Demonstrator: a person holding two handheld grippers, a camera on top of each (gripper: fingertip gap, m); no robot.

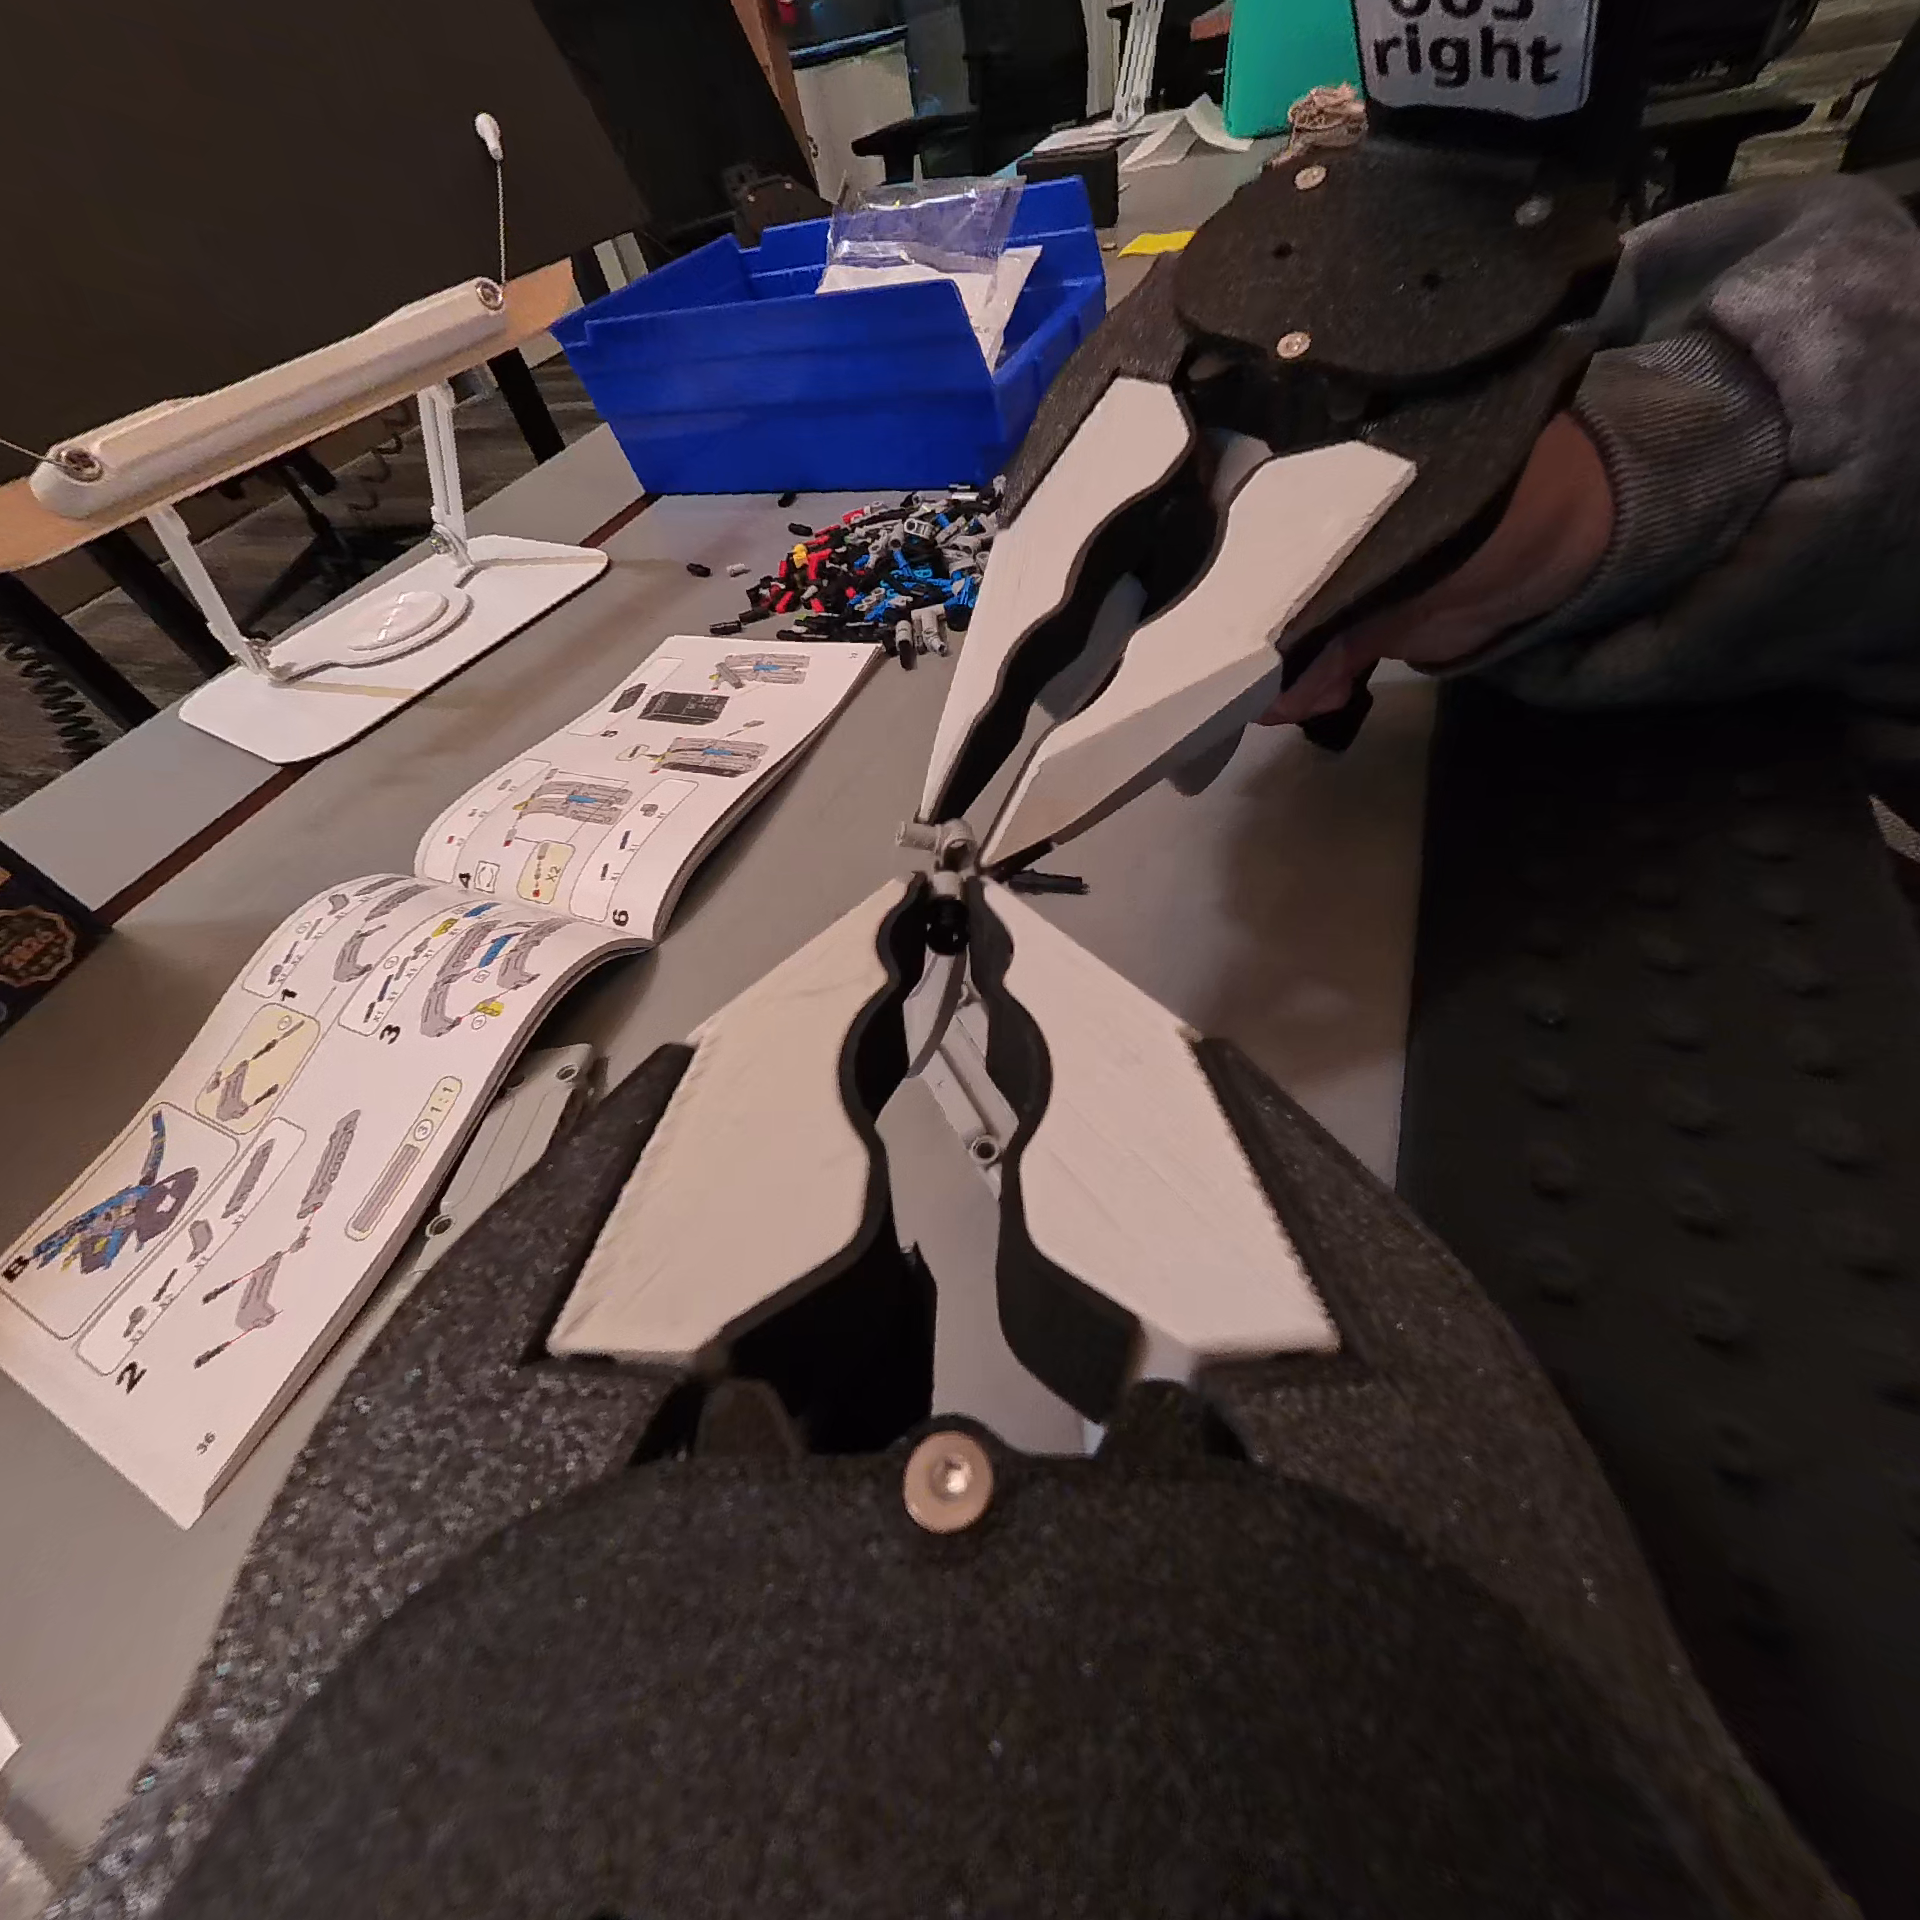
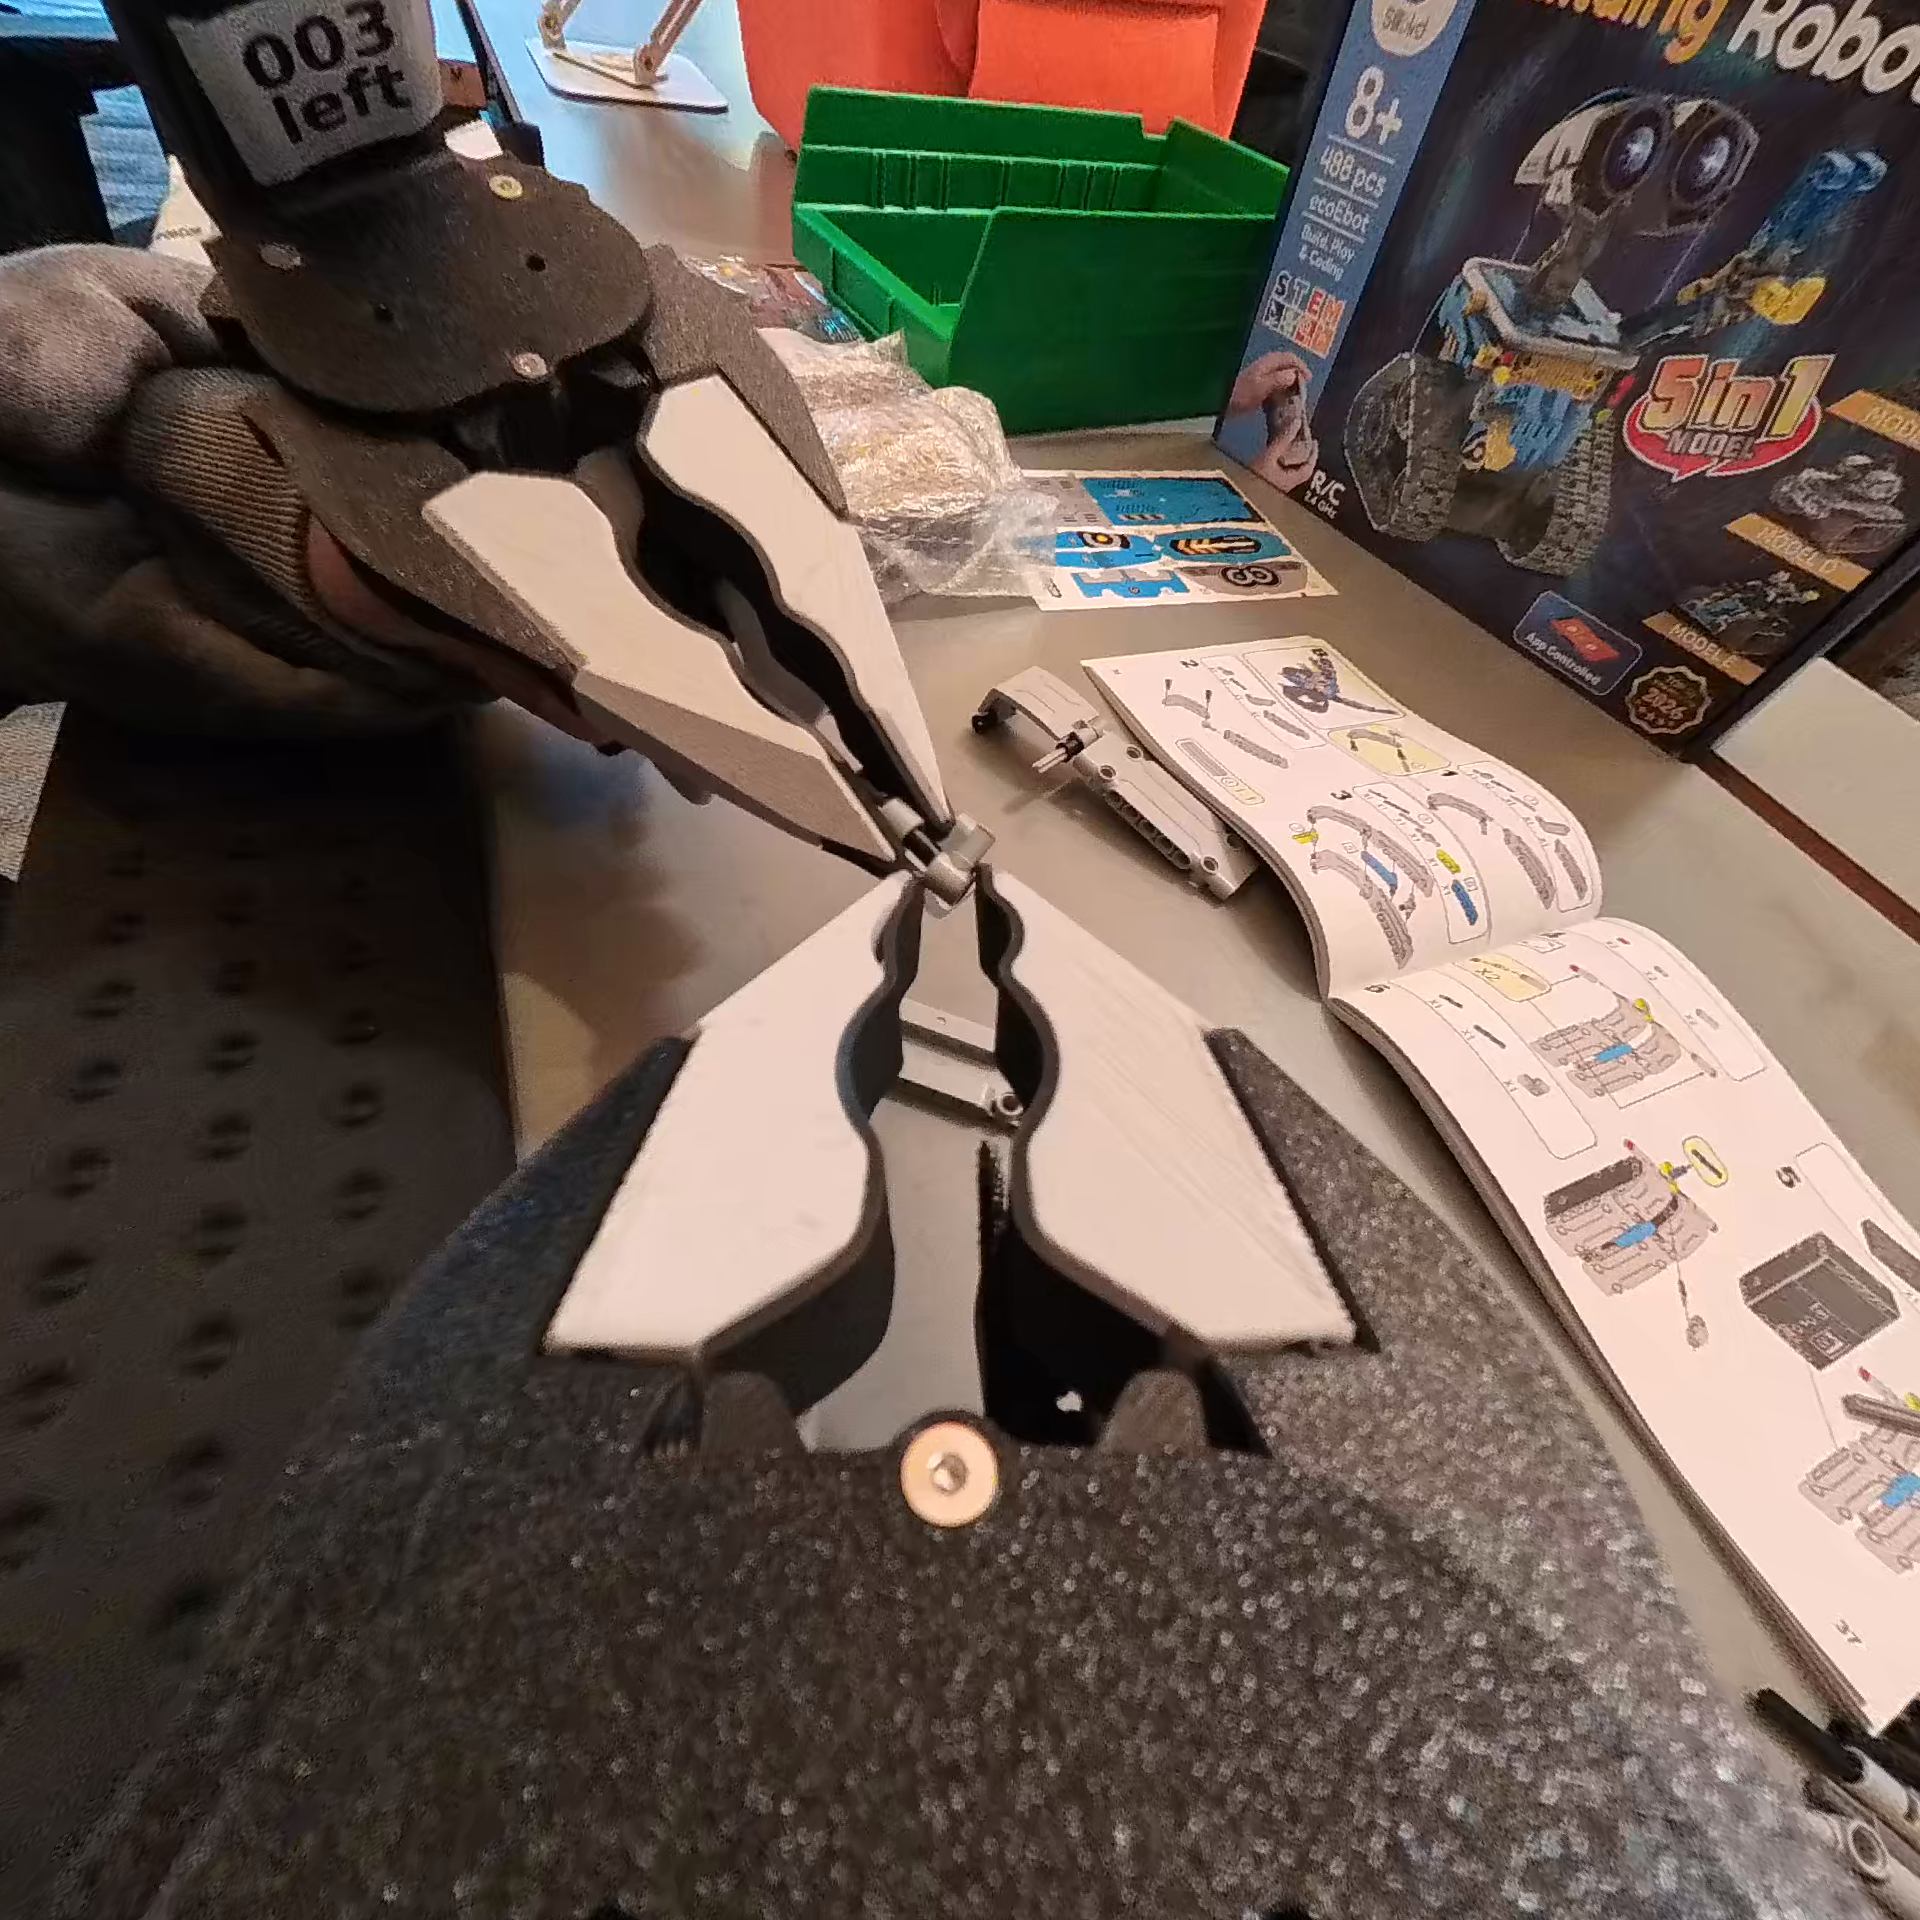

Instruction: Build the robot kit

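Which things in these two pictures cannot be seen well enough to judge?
- Left wrist view: the grey piece in the left gripper is mostly hidden by its fingers.
- Both views: how the small grey connector joins is too small to tell.
- Right wrist view: the black parts are cut off by the edge.

in the left wrist view we see the open booklet lying on the table, left of our two grippers meeting tip to tip. behind it lies a heap of small parts, and behind that a bin holding bags. a lamp stands far left.
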